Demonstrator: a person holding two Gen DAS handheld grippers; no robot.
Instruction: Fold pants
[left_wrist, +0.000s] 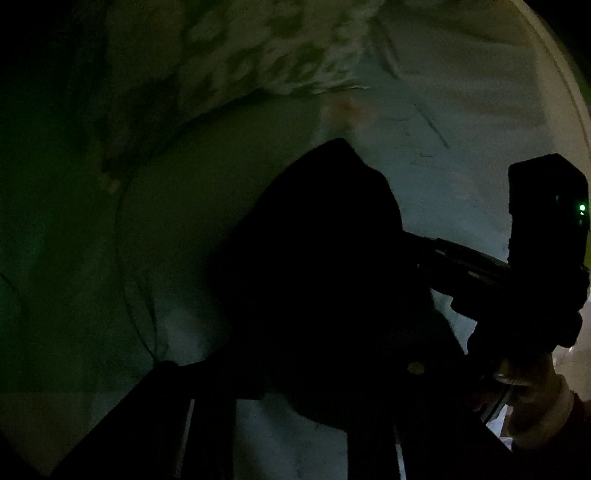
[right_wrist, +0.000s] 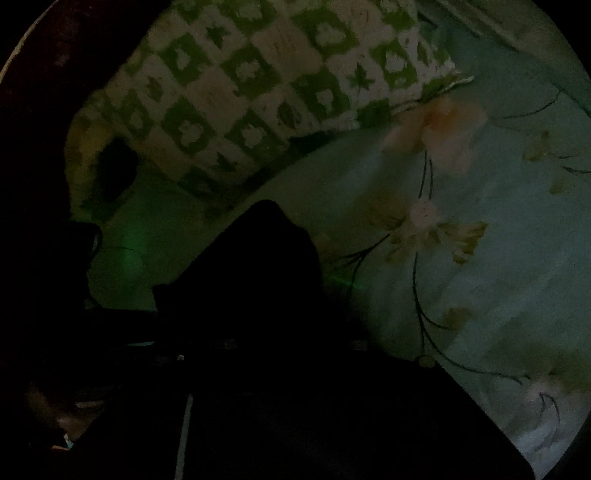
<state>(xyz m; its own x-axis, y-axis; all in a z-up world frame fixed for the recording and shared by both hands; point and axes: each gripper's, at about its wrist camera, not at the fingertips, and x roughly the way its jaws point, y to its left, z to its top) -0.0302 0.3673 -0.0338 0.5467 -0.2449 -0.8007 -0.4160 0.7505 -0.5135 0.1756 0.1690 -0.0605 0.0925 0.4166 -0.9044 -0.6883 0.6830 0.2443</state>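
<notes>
Dark black fabric pants sit bunched in a mound in the near centre of both views, lying on a pale blue-green floral bedsheet; in the right wrist view the same mound peaks toward the far side. Scene very dark, detail in the cloth not readable. Left gripper fingers run into the black fabric at the near edge; jaw gap lost in shadow, cannot tell whether it grips. Right gripper equally swallowed by dark cloth, opening cannot be told. In the left wrist view the right gripper body with a green light shows at right, held by a hand. Green-and-white checked leaf-print pillow lies far, beyond the pants, on the sheet.
</notes>
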